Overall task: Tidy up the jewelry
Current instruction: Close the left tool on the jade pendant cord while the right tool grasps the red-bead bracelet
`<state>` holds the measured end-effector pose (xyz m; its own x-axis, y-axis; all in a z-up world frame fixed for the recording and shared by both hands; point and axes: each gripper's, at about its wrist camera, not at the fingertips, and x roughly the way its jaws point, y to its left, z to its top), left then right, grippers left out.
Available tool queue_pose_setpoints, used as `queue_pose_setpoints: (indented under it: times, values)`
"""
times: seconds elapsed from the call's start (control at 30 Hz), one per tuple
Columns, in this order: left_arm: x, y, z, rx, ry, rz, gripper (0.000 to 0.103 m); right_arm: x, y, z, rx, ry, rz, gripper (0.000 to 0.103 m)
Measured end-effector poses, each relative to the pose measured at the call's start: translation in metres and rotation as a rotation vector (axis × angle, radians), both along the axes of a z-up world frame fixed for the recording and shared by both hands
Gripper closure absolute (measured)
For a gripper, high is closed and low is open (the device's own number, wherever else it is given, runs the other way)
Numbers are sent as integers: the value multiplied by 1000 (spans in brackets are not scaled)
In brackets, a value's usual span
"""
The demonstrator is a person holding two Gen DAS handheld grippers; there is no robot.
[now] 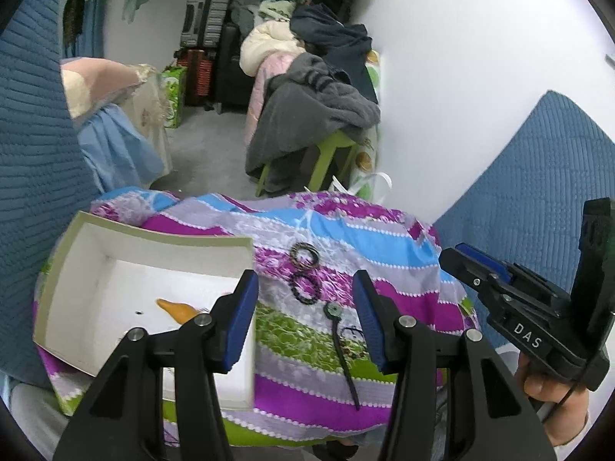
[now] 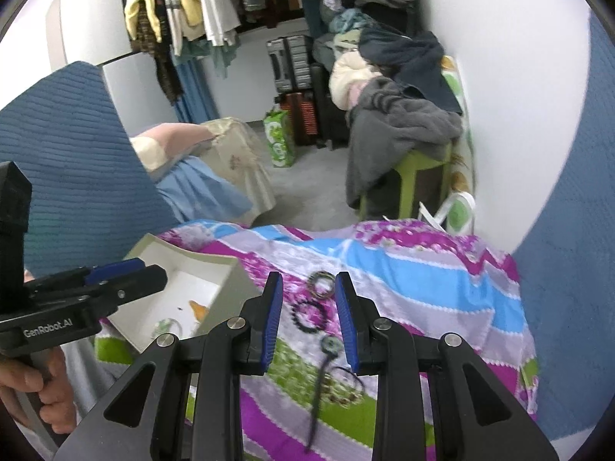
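One striped cloth (image 1: 330,223) in purple, blue, green and grey fills the lower middle of both views, and all the jewelry lies on it or in the box set on it. One white box (image 1: 96,265), open at the top, sits on the cloth's left side, at lower left of the left wrist view and left of centre in the right wrist view. Inside it lie one orange piece (image 1: 177,310) and, seen only from the right wrist, one pale ring-shaped piece (image 2: 166,324).

Two grippers are in view. The left gripper (image 1: 305,320) has its blue pads spread wide with nothing between them; one finger crosses the box's right edge. The right gripper (image 2: 309,320) is also released, its pads apart and framing the jewelry on the cloth.

On the cloth, right of the box, I count two bracelets: one brown beaded bracelet (image 1: 305,255) farther up and one black beaded bracelet (image 1: 306,287) just below it. Below these lies one pendant (image 1: 331,311) on a dark cord, its disc nearest the black bracelet. One beaded necklace (image 2: 344,390) lies beside the cord, blurred.
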<state>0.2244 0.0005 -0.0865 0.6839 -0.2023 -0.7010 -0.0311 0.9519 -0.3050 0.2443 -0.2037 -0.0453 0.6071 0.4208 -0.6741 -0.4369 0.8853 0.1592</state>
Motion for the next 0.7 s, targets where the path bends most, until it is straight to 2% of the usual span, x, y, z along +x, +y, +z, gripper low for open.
queue_pose_setpoints:
  times: [0.27,0.37,0.47,0.57,0.7]
  values:
    - [7,-35,-34,16,53,-54,52,-1,-30,-47,-24,61,-32,77]
    - [13,-53,-55,18,96,-90,54,0,-35,-71,-36,102,-15,77]
    - [17,-62,-73,24,129,-102,59,6,-36,-104,-64,170,7,77]
    - [25,-68,-97,-8,189,-116,65,13,-35,-136,-82,271,50,77]
    - [33,-70,-117,-38,229,-107,74,17,-28,-155,-92,310,101,77]
